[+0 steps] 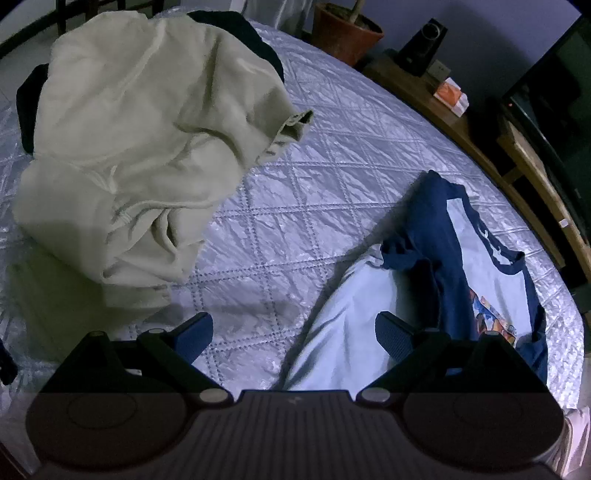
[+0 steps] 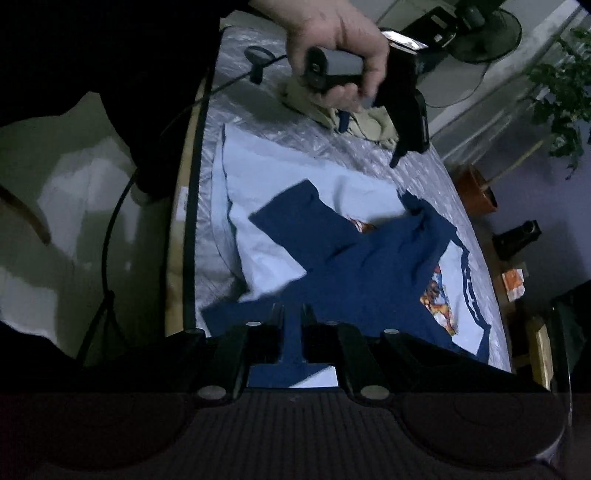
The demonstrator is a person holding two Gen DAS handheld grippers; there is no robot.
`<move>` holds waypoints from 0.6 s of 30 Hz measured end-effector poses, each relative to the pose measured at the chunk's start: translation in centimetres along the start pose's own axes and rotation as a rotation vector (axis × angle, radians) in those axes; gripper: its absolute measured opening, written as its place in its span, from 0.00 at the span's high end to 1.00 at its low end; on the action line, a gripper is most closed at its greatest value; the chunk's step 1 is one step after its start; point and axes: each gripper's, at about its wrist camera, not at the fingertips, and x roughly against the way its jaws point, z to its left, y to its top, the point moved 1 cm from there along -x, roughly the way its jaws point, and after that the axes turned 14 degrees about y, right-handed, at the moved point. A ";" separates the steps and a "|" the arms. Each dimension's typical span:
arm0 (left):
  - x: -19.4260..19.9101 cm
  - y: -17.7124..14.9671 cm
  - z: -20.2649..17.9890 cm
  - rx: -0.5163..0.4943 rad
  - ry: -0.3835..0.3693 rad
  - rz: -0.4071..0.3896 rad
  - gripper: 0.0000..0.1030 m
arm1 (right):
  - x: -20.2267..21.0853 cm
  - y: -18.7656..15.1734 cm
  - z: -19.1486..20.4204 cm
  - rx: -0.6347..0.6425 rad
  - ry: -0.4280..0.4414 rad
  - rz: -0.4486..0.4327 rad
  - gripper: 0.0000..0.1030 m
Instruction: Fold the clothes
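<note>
Your quilted bed [image 1: 314, 177] fills the view. The white-and-navy T-shirt [image 2: 332, 258] lies spread near its edge, the cream hoodie [image 1: 140, 147] heaped beside. Your right gripper [image 2: 292, 317] pinches a navy fold, jaws nearly closed. Your left gripper [image 1: 293, 332] hovers wide open, holding nothing.

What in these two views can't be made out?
- Right gripper: whether its pads press the navy sleeve between them; right wrist view, dark and close.
- Dark garment: mostly hidden under the beige hoodie, left wrist view.
- T-shirt print: partly covered by the folded navy sleeve, blurred.
</note>
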 end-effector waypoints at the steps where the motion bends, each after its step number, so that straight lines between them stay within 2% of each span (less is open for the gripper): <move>1: 0.0 0.0 -0.1 -0.001 -0.002 0.002 0.09 | -0.3 -0.2 -0.1 -0.013 0.043 0.022 0.79; 3: 0.0 -0.1 -0.1 -0.003 -0.004 0.003 0.09 | -0.4 -0.7 -1.6 -0.154 0.046 0.004 0.31; 4: 0.0 -0.1 -0.2 -0.004 -0.004 0.004 0.09 | -0.3 -1.0 -2.6 -0.247 0.032 -0.017 0.29; 7: -0.1 -0.2 -0.3 -0.006 -0.004 0.004 0.09 | -1.0 -3.6 -6.8 -0.672 0.049 -0.102 0.36; 9: -0.1 -0.2 -0.3 -0.006 -0.004 0.005 0.09 | -2.7 -5.9 -8.6 -0.925 0.099 -0.135 0.59; 10: -0.1 -0.2 -0.2 -0.006 -0.004 0.007 0.09 | -3.6 -7.1 -9.5 -1.051 0.124 -0.151 0.64; 11: -0.1 -0.2 -0.2 -0.005 -0.004 0.008 0.09 | -4.4 -7.7 -9.9 -1.117 0.141 -0.153 0.66; 17: -0.2 -0.2 -0.4 -0.009 -0.013 0.012 0.09 | -6.8 -6.0 -8.6 -1.020 0.130 -0.034 0.67; 18: -0.2 -0.3 -0.4 -0.012 -0.013 0.012 0.09 | -6.8 -5.8 -8.4 -1.009 0.121 -0.026 0.75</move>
